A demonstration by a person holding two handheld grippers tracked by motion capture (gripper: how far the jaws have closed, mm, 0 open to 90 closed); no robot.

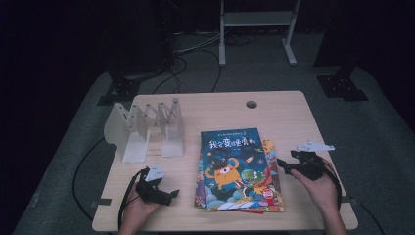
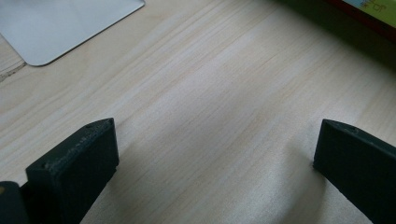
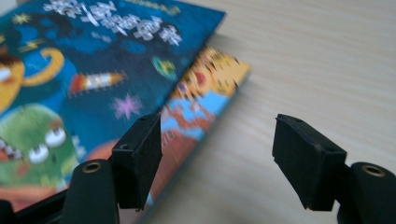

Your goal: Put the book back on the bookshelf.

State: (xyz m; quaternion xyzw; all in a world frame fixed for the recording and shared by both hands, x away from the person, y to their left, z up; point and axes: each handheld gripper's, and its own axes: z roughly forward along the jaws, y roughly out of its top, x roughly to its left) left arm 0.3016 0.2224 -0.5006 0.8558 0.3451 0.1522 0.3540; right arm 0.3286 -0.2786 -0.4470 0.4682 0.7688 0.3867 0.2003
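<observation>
A stack of children's picture books lies on the wooden table. Its top book has a blue cover with cartoon monsters, and an orange book sticks out beneath on the right. My right gripper hovers at the stack's right edge, raised off the table. In the right gripper view the right gripper is open, its left jaw over the blue book and orange book, nothing pinched. My left gripper rests left of the stack. Wide open, the left gripper faces bare wood.
A white expanding book rack stands at the table's back left; its base plate appears in the left gripper view. A cable hole sits near the far edge. Dark stands and cables surround the table on the floor.
</observation>
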